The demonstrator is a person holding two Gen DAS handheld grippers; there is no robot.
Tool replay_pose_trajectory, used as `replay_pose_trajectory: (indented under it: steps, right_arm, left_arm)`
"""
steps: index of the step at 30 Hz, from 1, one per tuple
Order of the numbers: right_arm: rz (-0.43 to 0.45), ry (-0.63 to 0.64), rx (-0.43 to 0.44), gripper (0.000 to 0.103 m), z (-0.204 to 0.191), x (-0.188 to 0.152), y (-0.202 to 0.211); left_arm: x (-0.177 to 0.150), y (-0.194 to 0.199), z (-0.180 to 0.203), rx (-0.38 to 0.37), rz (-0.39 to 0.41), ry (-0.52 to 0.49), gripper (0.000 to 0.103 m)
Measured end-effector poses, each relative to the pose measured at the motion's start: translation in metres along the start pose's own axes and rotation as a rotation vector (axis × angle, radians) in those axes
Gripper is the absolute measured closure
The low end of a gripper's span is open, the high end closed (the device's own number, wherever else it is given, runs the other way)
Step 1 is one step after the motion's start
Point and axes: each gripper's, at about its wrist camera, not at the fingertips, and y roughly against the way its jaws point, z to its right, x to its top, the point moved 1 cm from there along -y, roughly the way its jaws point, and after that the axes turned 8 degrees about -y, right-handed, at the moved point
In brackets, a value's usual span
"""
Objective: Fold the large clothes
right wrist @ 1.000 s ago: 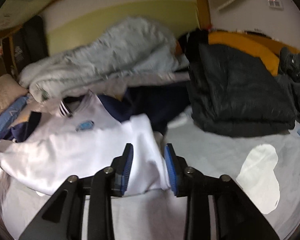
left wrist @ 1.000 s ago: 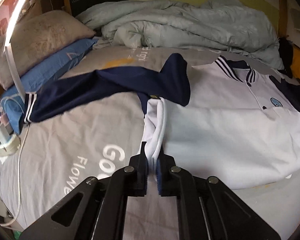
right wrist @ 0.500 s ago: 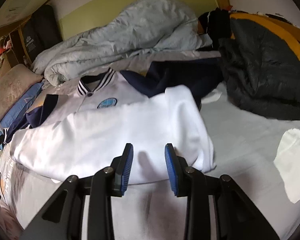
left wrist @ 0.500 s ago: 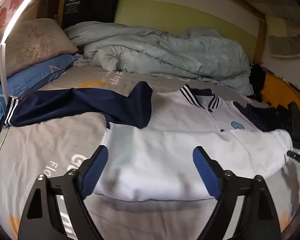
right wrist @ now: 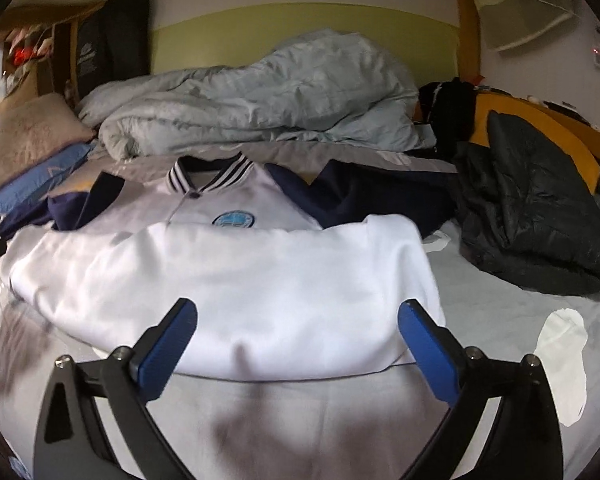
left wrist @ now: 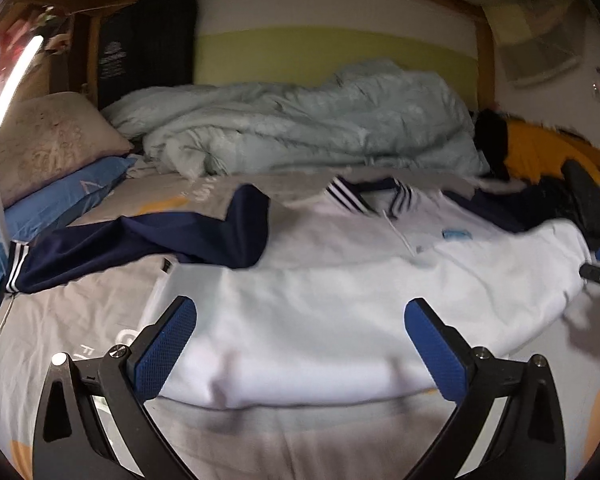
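1. So the jacket [left wrist: 340, 292] (white body, navy sleeves, striped collar) lies on the grey bed sheet [left wrist: 80, 320], bottom half already flipped up over the chest, with the fold edge nearest the cameras.
2. The left gripper [left wrist: 300, 344] has its fingers spread wide, holding nothing, hanging just in front of the fold. Same story for the right gripper [right wrist: 298, 344]: wide apart and empty.
3. One navy sleeve [left wrist: 140, 244] stretches out flat toward the pillows [left wrist: 40, 160]. The other sleeve [right wrist: 380, 200] sits bunched near the dark coat [right wrist: 532, 220].
4. Handling-wise, it looks like soft, thickish fleece: floppy, not slippery, light enough, but it'll sag and drag if pinched at one spot.
5. I'd grab each sleeve at the cuff or mid-arm and lay it across the body, or pinch both fold corners together.
6. The left view is a bit smeared on the right, so I can't tell exactly how that far sleeve lies.
7. The crumpled duvet [right wrist: 260, 104] behind is close, so there's not much room.
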Motion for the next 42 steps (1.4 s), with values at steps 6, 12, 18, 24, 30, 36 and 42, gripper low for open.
replay_pose_trajectory:
  steps: [6,12,18,24,30,36,42]
  right_arm:
    - [-0.04,0.052,0.003,0.003,-0.014,-0.007,-0.009]
    - [-0.205,0.024,0.151,0.003,-0.026,-0.021,-0.024]
    - [-0.356,-0.265,0.29,0.003,-0.012,-0.039,-0.046]
    - [-0.229,-0.314,0.102,0.007,0.005,-0.03,-0.058]
    - [-0.181,-0.35,0.095,0.081,0.022,-0.016,-0.065]
    - [-0.167,-0.229,0.098,0.088,0.002,-0.014,-0.023]
    - [-0.224,-0.234,0.139,0.088,-0.003,-0.043,0.021]
  left_arm:
    - [-0.011,-0.02,0.026,-0.029,-0.158,-0.109,0.0]
    - [-0.041,-0.038,0.04,-0.287,-0.366,0.078,0.0]
    - [-0.047,-0.052,0.01,-0.194,-0.352,0.289,0.003]
    - [-0.045,-0.073,-0.005,-0.117,-0.285,0.278,0.04]
    - [-0.031,-0.056,0.009,-0.082,-0.234,0.159,0.089]
    - [-0.03,0.015,0.014,-0.015,-0.199,0.074,0.097]
    - [-0.062,0.075,0.004,-0.029,-0.179,0.059,0.103]
